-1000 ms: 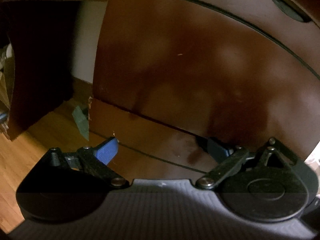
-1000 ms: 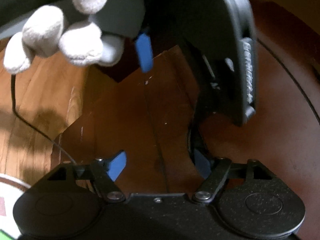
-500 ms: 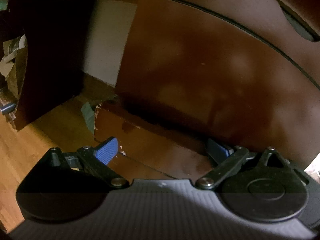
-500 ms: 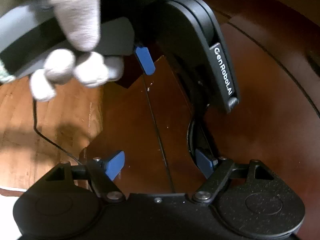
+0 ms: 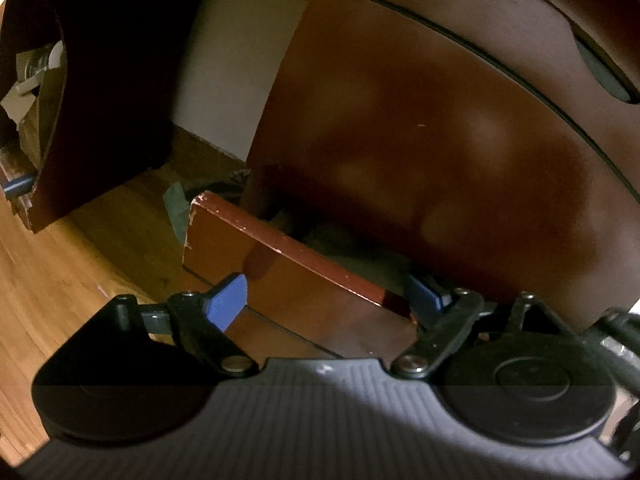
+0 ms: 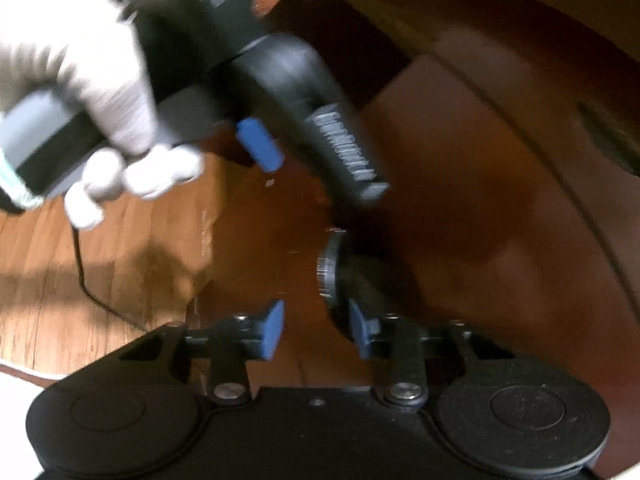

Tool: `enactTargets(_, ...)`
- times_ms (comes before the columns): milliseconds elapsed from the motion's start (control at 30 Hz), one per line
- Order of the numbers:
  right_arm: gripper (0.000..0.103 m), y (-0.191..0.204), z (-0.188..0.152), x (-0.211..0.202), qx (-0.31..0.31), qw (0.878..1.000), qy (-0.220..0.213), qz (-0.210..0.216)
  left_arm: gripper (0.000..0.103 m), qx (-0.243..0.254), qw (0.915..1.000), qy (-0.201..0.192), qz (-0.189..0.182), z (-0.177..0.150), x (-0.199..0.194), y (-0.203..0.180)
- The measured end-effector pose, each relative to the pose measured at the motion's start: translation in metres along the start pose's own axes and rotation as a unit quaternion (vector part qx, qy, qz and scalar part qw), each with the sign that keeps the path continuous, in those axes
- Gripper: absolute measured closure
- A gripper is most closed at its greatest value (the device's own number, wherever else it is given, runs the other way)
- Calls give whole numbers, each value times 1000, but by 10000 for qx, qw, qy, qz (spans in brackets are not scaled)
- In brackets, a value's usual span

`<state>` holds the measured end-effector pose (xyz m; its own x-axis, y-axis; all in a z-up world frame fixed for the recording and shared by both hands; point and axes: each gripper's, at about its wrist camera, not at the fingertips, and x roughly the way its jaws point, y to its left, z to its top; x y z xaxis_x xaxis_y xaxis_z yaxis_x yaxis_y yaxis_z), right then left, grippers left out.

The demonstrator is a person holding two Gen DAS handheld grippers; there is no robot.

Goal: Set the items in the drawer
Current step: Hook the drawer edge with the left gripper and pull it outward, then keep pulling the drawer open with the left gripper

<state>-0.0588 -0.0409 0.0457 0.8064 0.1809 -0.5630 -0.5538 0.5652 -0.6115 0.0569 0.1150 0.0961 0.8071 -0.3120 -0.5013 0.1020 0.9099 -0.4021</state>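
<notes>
The bottom drawer (image 5: 296, 284) of a dark brown cabinet (image 5: 440, 140) stands pulled partly out, and something pale shows dimly inside it. My left gripper (image 5: 326, 300) straddles the drawer front: one blue pad (image 5: 228, 300) in front of it, the other (image 5: 424, 300) behind its top edge. Its jaws are closing, and the pads do not visibly press the panel. In the blurred right wrist view, a gloved hand (image 6: 80, 80) holds that left gripper. My right gripper (image 6: 316, 330) hovers over the cabinet front. Its jaws are closing with only wood seen between them. A dark ridged disc (image 6: 330, 272) lies just beyond its fingertips.
Wood floor (image 5: 60, 280) spreads to the left, with a black cable (image 6: 88, 280) across it. A dark piece of furniture (image 5: 112, 100) stands at far left before a white wall (image 5: 232, 80). A green scrap (image 5: 176, 208) lies by the drawer's corner. A handle recess (image 5: 604, 72) marks the upper drawer.
The drawer went from flush to pulled partly out as my left gripper drew back, its jaws narrowing a little. My right gripper rose, and its jaws narrowed a lot.
</notes>
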Motion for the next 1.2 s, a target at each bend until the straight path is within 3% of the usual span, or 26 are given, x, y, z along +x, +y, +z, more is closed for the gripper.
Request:
enactTargets(133,64,-10,-16,-7,-61,9987,271,-418,17,-74,10000,19,42,-1,9,2)
enactTargets(233,64,-14,-30,-3,76,9987,380,-329,17,-141,9998,86,83,0,30,5)
enactTargets(400,63,-10,-39,1,231,9982,440,-344,17,-74,9996,234,164,-5,32,-2)
enactTargets(533,63,-16,-36,-11,652,9968,357,-295,29,-301,9987,382,176,-11,25,-11)
enactTargets(700,62,-22,-37,-23,875,9954,364,-134,31,-271,9981,467,295,-13,14,-24)
enactTargets(800,62,-21,-40,-27,879,9956,327,-36,31,-534,9975,453,88,-12,4,-21)
enactTargets(900,62,-16,-37,-29,879,9956,310,12,30,-910,9945,355,-372,-11,2,-13)
enactTargets(967,62,-16,-35,-32,942,9950,307,96,29,-1060,9931,304,-399,-12,-7,-18)
enactTargets(1200,62,-35,-32,-73,1051,9935,253,346,24,-909,9953,272,188,-11,-2,-38)
